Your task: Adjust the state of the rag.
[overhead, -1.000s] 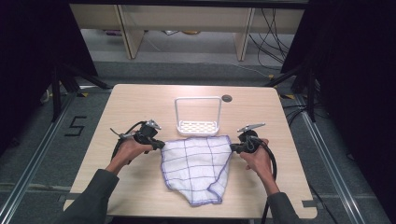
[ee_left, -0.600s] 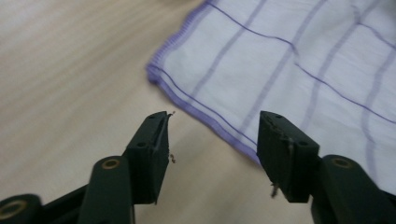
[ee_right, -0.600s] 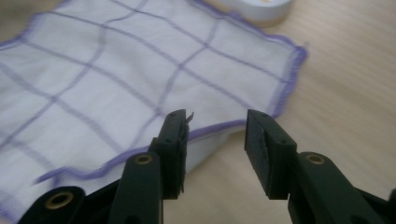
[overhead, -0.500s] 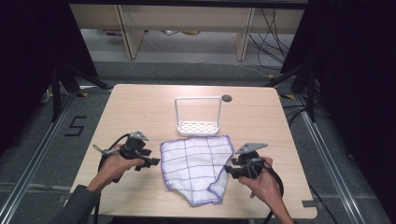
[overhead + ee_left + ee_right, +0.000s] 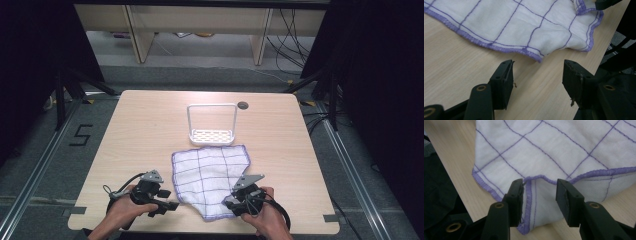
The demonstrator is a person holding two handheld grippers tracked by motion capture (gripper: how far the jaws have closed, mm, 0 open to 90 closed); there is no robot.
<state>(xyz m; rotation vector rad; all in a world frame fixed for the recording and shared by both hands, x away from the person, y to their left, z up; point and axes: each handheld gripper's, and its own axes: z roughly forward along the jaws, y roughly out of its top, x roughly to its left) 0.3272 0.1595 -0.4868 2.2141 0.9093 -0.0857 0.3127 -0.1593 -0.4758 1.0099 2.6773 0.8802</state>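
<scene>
In front of the white rack (image 5: 212,125), the checked cloth (image 5: 212,172) lies spread on the table (image 5: 140,130). Both grippers have just been opening: the left gripper (image 5: 167,205) parted over bare wood beside the cloth's near edge, the right gripper (image 5: 231,204) parted astride its folded near corner, unpinched. Likely re-gripping near corners; next, closing on hems.

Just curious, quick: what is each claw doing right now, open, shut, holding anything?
Left gripper: open, jaws just opened, empty, beside the cloth.
Right gripper: open, jaws just opened, over the cloth's edge, not gripping.
</scene>
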